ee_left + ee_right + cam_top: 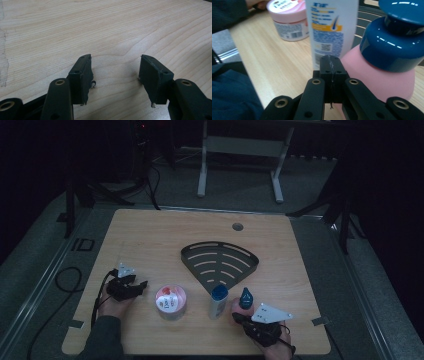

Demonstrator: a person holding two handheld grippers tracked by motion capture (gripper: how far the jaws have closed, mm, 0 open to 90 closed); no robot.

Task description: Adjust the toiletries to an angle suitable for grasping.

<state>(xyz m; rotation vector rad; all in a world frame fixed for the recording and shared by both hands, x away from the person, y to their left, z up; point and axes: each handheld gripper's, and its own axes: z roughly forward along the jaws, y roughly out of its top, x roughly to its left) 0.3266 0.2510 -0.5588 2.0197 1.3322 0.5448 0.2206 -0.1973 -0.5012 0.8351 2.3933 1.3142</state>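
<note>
A pink jar (170, 303) (288, 21) with a printed lid stands near the table's front, left of centre. A white bottle with a blue cap (218, 301) (331, 30) stands to its right. Beside that is a pink bottle with a dark blue pump top (245, 298) (387, 55). My right gripper (243, 316) (331, 65) is shut with nothing between its jaws, just in front of the two bottles. My left gripper (141, 285) (115, 75) stands open over bare wood, left of the jar.
A dark fan-shaped slotted rack (220, 262) lies in the middle of the wooden table (150, 235). A cable hole (237, 226) sits near the far edge. A white table frame (240, 150) stands on the floor beyond. A dark sleeve (229, 95) is close on the left of the right gripper view.
</note>
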